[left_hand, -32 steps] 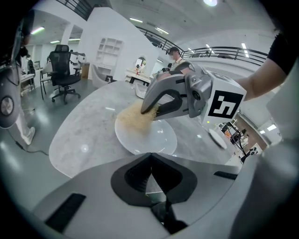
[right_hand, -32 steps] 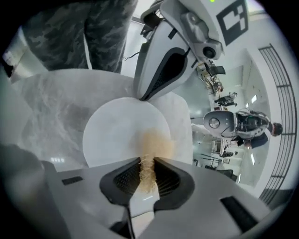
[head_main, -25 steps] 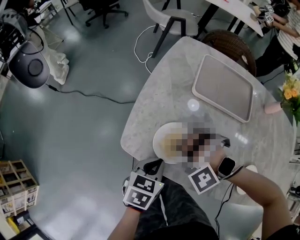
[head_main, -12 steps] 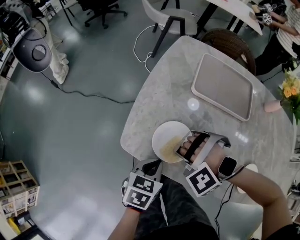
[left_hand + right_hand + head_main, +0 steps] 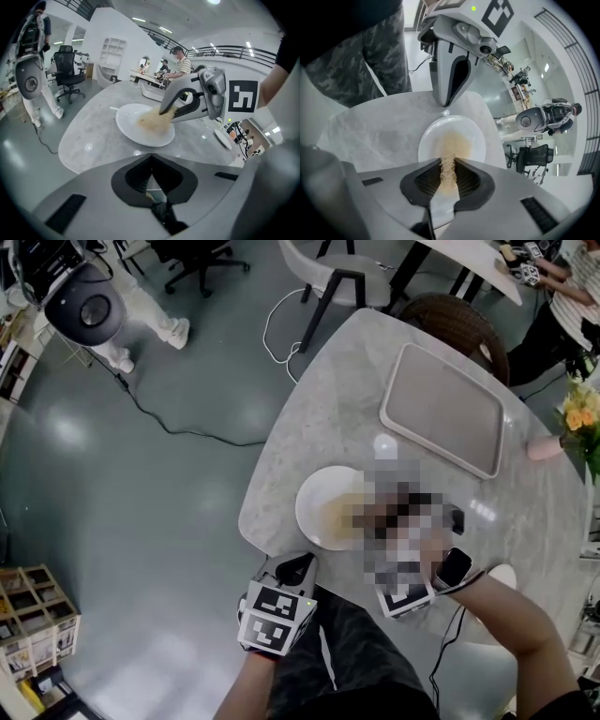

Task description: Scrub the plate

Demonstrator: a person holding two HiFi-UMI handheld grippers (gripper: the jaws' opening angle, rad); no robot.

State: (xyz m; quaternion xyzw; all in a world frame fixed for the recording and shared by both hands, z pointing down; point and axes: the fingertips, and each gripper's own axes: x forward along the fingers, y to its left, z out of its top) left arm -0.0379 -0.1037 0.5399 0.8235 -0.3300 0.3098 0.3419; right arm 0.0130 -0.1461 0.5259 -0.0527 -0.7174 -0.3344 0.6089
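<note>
A white plate (image 5: pixel 323 502) lies near the front edge of the marble table (image 5: pixel 319 427), smeared tan in the middle. My right gripper (image 5: pixel 449 176) is shut on a tan fibrous scrubber (image 5: pixel 449 164) and presses it onto the plate (image 5: pixel 452 140). In the head view a mosaic patch covers that gripper. The left gripper view shows the right gripper (image 5: pixel 164 112) slanting down onto the plate (image 5: pixel 136 129) with the scrubber (image 5: pixel 154 121) at its tip. My left gripper (image 5: pixel 298 570) hovers at the table's edge just short of the plate, jaws shut with nothing held.
A grey tray (image 5: pixel 441 413) lies at the table's far side. A wicker chair (image 5: pixel 459 324) stands behind it and flowers (image 5: pixel 581 423) at the right edge. A small white dish (image 5: pixel 224 139) sits right of the plate. A cable (image 5: pixel 187 432) runs over the floor at left.
The right gripper has rolled and shifted a little over the plate with the scrubber. The left gripper has stayed put. A person at the top left has walked to the right.
</note>
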